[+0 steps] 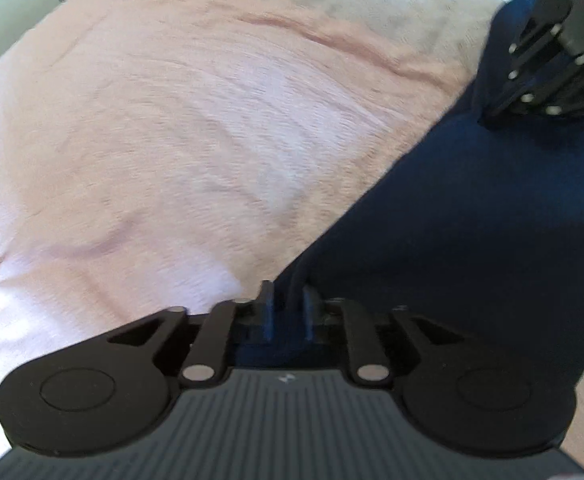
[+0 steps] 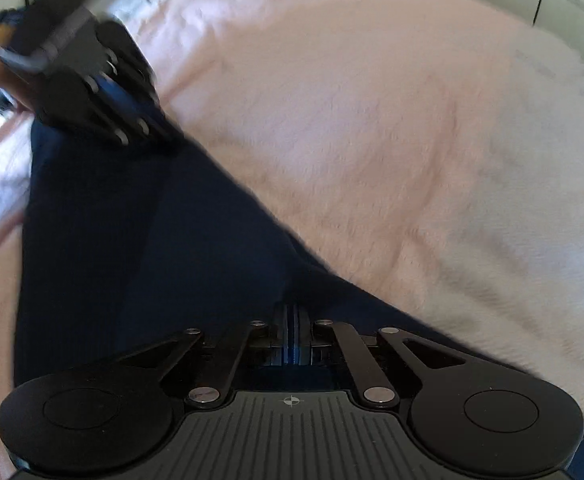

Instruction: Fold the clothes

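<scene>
Garment: dark navy knit cloth point(image 2: 140, 240) lies as long band on pink fleece bed cover point(image 2: 371, 140), stretched between tools. Left tool point(image 1: 288, 300) pinches one end; right tool point(image 2: 292, 316), pressed together, pinches other.

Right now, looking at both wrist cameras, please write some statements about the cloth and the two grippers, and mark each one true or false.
1. The navy garment lies on a pink blanket. True.
2. The right gripper stands wide open. False: its jaws are shut on the navy garment.
3. The left gripper has navy fabric between its fingers. True.
4. The navy garment is already folded into a neat square. False: it lies stretched out between the two grippers.
</scene>
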Demonstrator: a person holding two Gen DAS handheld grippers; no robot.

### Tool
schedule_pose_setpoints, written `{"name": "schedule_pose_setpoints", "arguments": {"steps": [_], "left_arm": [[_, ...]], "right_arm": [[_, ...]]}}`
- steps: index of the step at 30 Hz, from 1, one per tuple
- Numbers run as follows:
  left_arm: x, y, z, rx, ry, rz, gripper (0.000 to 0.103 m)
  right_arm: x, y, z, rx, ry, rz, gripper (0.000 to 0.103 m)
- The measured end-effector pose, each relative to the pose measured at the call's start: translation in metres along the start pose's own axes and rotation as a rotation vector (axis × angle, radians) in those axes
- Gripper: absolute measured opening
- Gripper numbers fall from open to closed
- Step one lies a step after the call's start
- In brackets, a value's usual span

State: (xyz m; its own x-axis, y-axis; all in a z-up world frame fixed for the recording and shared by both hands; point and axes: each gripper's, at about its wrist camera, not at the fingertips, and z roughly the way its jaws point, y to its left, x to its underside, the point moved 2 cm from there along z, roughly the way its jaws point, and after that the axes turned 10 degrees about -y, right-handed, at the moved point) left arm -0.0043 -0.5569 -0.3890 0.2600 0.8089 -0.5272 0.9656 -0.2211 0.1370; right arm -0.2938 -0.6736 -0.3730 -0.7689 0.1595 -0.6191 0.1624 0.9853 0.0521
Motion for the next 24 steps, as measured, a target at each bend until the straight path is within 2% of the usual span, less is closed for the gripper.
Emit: {"name": "schedule_pose_setpoints", "arguments": {"steps": [2,5,7,8,9,10,11,12,14,16,18,21,24], "left_arm": [[0.007,0.01,-0.018,-0.041,0.006,-0.018,0.022],[0.033,0.022,-0.051,-0.124,0.037,-0.02,0.021],[0.058,0.027,-0.069,-0.155,0.076,-0.036,0.022],[0.072,0.028,-0.077,-0.17,0.098,-0.044,0.022],[0.086,0.03,-0.084,-0.184,0.119,-0.051,0.022],[0.098,0.03,-0.089,-0.192,0.133,-0.054,0.022],[0.11,0.031,-0.094,-0.204,0.143,-0.052,0.022],[0.122,0.032,-0.097,-0.214,0.146,-0.051,0.022],[0.144,0.04,-0.1,-0.232,0.155,-0.058,0.024],[0.168,0.053,-0.1,-0.241,0.163,-0.077,0.025],[0.193,0.068,-0.103,-0.239,0.152,-0.095,0.026],[0.23,0.092,-0.119,-0.216,0.108,-0.12,0.028],[0.259,0.11,-0.136,-0.184,0.087,-0.127,0.03]], "right_arm": [[0.006,-0.013,0.005,0.074,-0.001,0.054,0.0],[0.006,-0.017,-0.012,0.194,-0.031,0.098,0.0],[0.003,-0.006,-0.025,0.224,-0.048,0.124,0.005],[0.0,0.003,-0.031,0.206,-0.064,0.149,0.012],[-0.002,0.013,-0.035,0.181,-0.079,0.166,0.024],[-0.004,0.028,-0.039,0.156,-0.092,0.178,0.031],[-0.005,0.044,-0.04,0.125,-0.096,0.186,0.047],[-0.005,0.061,-0.041,0.092,-0.098,0.193,0.052],[-0.002,0.091,-0.034,0.037,-0.079,0.182,0.052],[0.004,0.117,-0.023,0.042,-0.03,0.148,0.052],[0.01,0.129,-0.016,0.104,0.007,0.135,0.053],[-0.004,0.141,-0.019,0.223,0.053,0.165,0.053],[-0.03,0.172,-0.028,0.314,0.022,0.16,0.053]]}}
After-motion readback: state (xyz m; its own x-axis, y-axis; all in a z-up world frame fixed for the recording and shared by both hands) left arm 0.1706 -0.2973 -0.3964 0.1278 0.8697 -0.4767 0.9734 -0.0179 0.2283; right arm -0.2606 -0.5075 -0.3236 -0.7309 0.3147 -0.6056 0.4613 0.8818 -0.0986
